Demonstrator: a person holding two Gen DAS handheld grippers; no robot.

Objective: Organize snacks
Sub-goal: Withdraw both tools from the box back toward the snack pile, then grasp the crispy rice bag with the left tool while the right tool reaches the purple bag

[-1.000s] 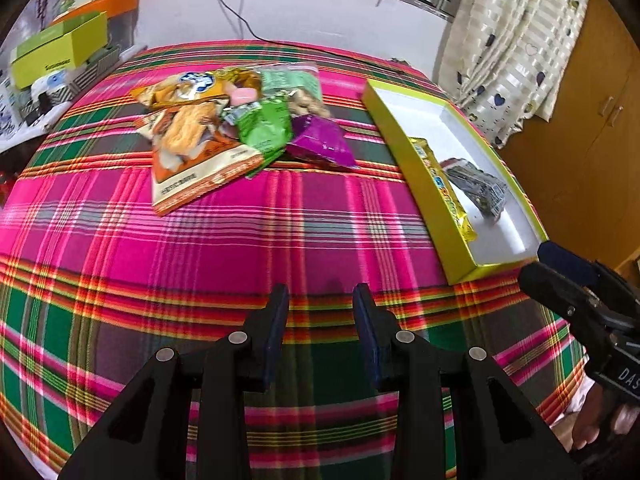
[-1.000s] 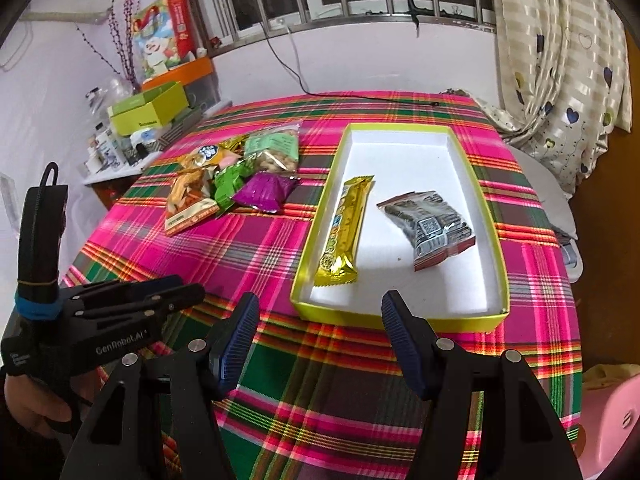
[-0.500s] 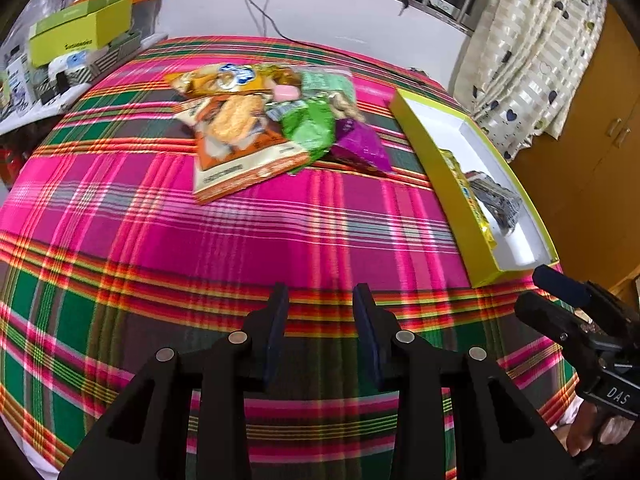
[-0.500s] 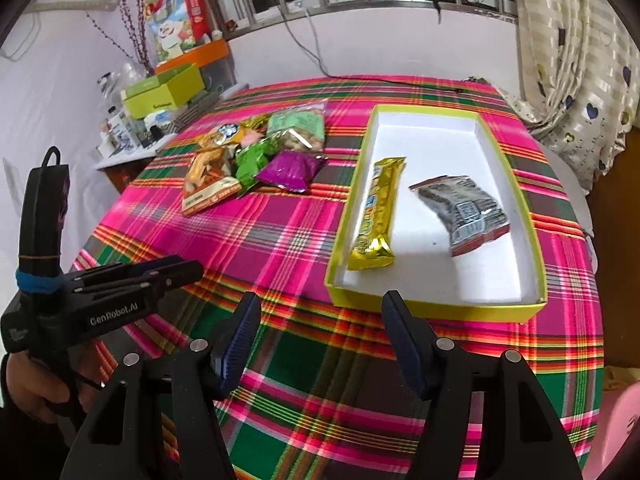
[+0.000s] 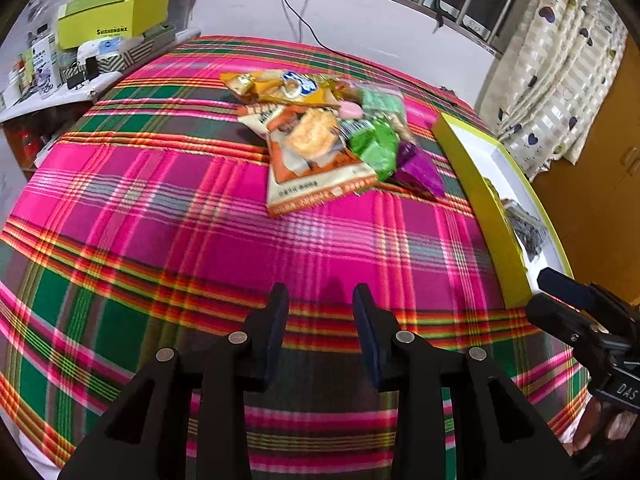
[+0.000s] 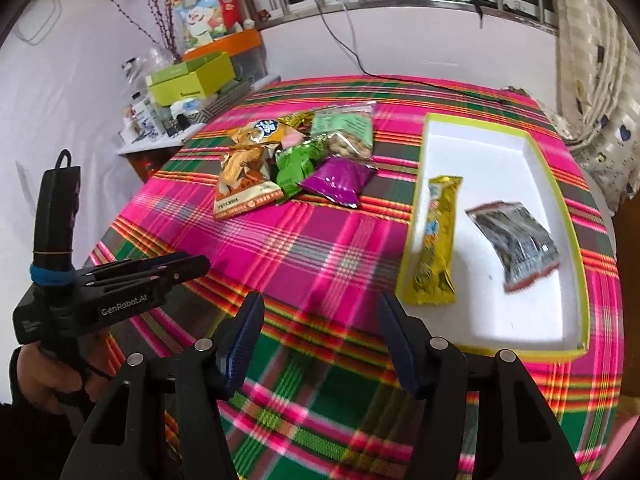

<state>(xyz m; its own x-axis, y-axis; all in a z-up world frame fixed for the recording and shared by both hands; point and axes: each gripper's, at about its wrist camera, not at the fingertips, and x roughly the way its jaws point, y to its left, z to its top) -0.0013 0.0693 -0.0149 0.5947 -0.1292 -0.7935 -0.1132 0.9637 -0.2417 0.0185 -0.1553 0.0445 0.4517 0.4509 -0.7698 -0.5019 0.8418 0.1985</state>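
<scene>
A pile of snack packets lies mid-table: an orange-and-white cracker bag (image 5: 312, 156) (image 6: 244, 184), a green packet (image 5: 374, 148) (image 6: 294, 166), a purple packet (image 5: 420, 168) (image 6: 340, 180) and a clear nut bag (image 6: 348, 132). To the right, the yellow-green tray (image 5: 480, 200) (image 6: 500, 152) holds a gold bar (image 6: 438, 240) and a dark packet (image 6: 516, 240). My left gripper (image 5: 320, 300) (image 6: 196, 264) hovers over the near cloth, its jaws a little apart and empty. My right gripper (image 6: 320, 304) (image 5: 548, 288), near the tray's front corner, is closing on nothing.
The plaid cloth (image 5: 160, 200) covers the whole table. A side shelf at the far left carries a lime box (image 5: 112, 20) (image 6: 192, 78) and small items. A black cable (image 6: 400, 76) crosses the far edge. Curtains (image 5: 560, 60) and a wooden cabinet (image 5: 608, 184) stand to the right.
Both grippers have shifted left along the near edge, so the pile and tray sit further right in each view. The right jaws have narrowed a little. The left jaws are unchanged.
</scene>
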